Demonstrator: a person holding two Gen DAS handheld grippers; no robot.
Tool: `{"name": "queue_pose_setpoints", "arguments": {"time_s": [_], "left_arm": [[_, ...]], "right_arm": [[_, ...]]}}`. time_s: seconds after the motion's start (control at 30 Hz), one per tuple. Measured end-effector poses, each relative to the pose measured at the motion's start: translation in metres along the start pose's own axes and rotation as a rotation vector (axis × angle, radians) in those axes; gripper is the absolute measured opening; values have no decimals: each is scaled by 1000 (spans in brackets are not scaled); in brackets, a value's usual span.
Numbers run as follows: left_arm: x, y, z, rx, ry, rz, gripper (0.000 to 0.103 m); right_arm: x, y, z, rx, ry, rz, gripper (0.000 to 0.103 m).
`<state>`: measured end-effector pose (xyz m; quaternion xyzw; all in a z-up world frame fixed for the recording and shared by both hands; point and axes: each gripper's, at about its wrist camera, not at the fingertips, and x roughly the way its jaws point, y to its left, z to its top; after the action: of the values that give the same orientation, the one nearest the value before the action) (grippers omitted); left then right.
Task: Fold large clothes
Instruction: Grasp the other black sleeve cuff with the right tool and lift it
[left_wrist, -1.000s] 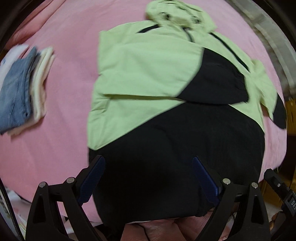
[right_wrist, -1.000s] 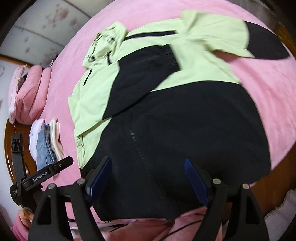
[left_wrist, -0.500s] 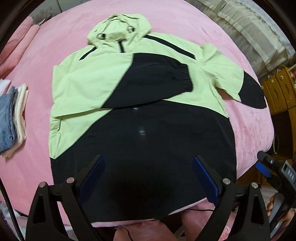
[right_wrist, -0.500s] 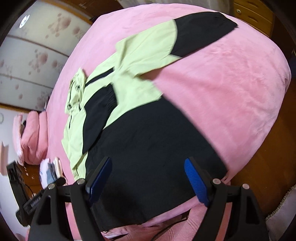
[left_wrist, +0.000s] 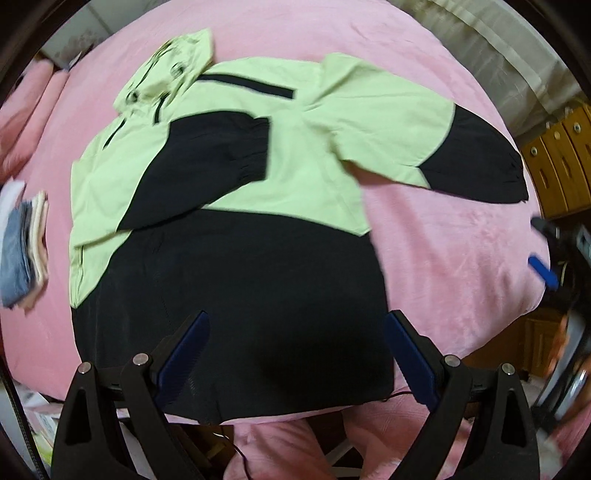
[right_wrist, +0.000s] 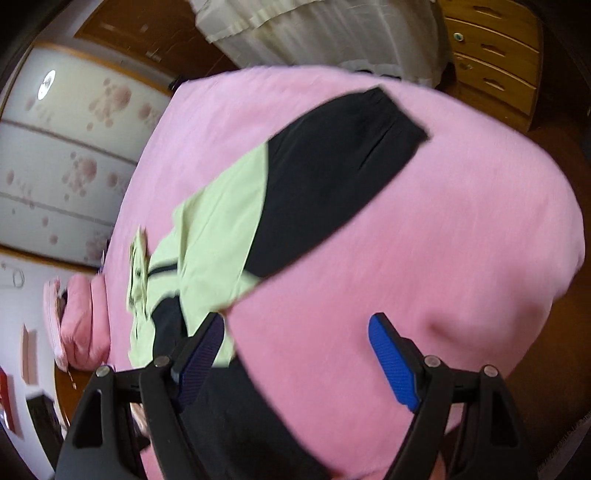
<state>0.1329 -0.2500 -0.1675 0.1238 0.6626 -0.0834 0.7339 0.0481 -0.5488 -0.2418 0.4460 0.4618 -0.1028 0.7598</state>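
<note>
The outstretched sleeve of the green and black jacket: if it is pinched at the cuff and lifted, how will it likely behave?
The outstretched sleeve lies flat with soft creases, so it will probably hang limp and fold wherever lifted. The thin-looking fabric suggests little weight. Its smooth surface may slide on the pink bedcover, so the jacket body may drag slightly.

light: soft, even | blur: motion, perhaps heavier right | edges: fisheye-bent
</note>
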Motion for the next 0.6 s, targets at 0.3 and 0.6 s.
{"name": "queue_pose_setpoints", "arguments": {"time_s": [0.3,0.6], "left_arm": [[17,-43,21,26,72,79,94],[39,-59,46,-17,148,75,94]], "right_arm": [[43,-53,93,91,-34,-80,81],[82,-75,122,173,-16,-152,65]]}}
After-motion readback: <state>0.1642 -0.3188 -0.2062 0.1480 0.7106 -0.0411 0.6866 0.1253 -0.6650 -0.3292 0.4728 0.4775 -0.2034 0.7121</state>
